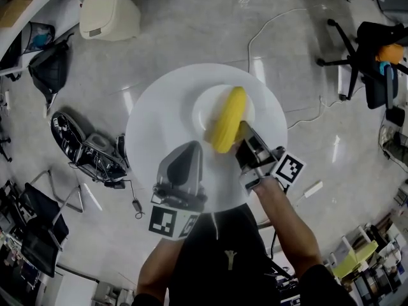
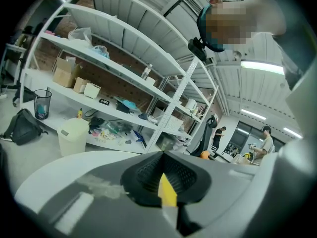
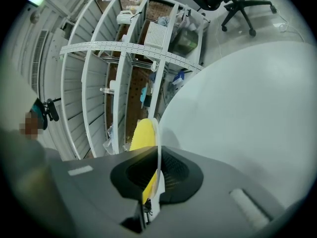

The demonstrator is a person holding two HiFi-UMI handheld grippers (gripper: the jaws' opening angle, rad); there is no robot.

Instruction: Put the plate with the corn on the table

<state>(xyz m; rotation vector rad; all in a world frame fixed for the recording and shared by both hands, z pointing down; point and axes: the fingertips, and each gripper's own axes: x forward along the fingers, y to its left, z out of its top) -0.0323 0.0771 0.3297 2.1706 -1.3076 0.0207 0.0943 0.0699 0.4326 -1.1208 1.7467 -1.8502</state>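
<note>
Right gripper (image 1: 242, 134): clenched on rim of white plate (image 1: 205, 104); plate bears yellow corn (image 1: 228, 125), over round white table (image 1: 153, 132); left gripper (image 1: 187, 149): jaws together

Corn (image 1: 228, 127) was bright yellow, plate (image 1: 201, 109) plain white, table (image 1: 153, 136) white too. My left gripper (image 1: 190, 146) and right gripper (image 1: 243, 131) were grey with black-and-white square markers. Floor (image 1: 191, 37) was glossy pale grey, bin (image 1: 108, 11) cream
</note>
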